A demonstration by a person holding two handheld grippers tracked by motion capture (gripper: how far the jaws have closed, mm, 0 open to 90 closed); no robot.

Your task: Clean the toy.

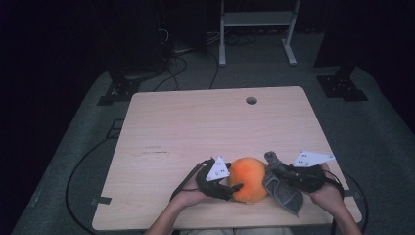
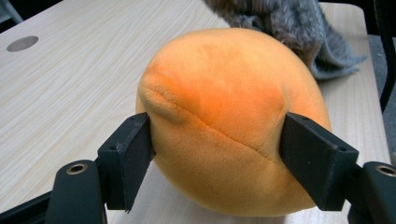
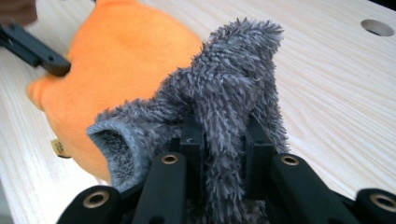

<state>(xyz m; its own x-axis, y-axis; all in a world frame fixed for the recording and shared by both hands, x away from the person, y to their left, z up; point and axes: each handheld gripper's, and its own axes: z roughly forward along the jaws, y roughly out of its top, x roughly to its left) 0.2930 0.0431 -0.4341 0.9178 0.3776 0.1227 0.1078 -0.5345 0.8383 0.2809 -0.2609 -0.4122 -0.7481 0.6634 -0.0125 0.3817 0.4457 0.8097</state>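
- Sitting near the front edge of the desk (image 1: pixel 195 122), just between the two claws: a round orange plush ball (image 1: pixel 248 179), seam and dimple facing the left gripper view.
- Pressing against both flanks of the orange plush ball (image 2: pixel 224 121): the left claw (image 1: pixel 234 188), jaws set about halfway apart, pads touching the fabric on either side and denting it slightly at the near pad.
- Lying against the ball's right side and draping toward the desk edge: a fuzzy grey cloth (image 1: pixel 284 188).
- Pinching a fold of the fuzzy grey cloth (image 3: pixel 233 107) tightly between nearly closed jaws: the right claw (image 1: pixel 274 171), cloth standing up in a tuft above the pads.
- Showing farther back on the pale wood: a round cable hole (image 1: pixel 251 100).
- Coming in from the bottom of the high view: two forearms, one hand on each gripper.
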